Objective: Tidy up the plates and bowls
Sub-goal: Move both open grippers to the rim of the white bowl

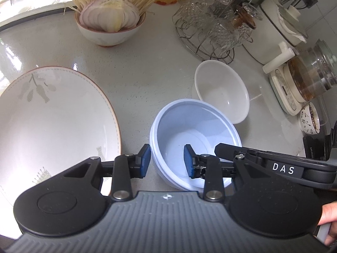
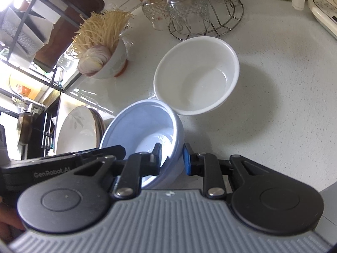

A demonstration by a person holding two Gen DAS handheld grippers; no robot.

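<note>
A pale blue bowl (image 1: 200,122) (image 2: 137,126), with a double rim like two nested bowls, sits at the centre of the white counter. My left gripper (image 1: 167,160) straddles its left wall, one pad outside against the wall and one inside, shut on it. My right gripper (image 2: 172,158) has one finger inside and a blue pad pressed on the outside of the right wall. An empty white bowl (image 1: 221,88) (image 2: 200,78) touches the blue bowl's far side. A large white plate (image 1: 52,116) (image 2: 78,130) with a leaf pattern lies to the left.
A bowl of sliced onion and noodles (image 1: 109,21) stands at the back. A wire rack of glasses (image 1: 212,27), a white pot (image 1: 280,27), a glass kettle (image 1: 311,73) and a small patterned bowl (image 1: 310,119) line the right. The counter edge (image 2: 328,194) is near my right gripper.
</note>
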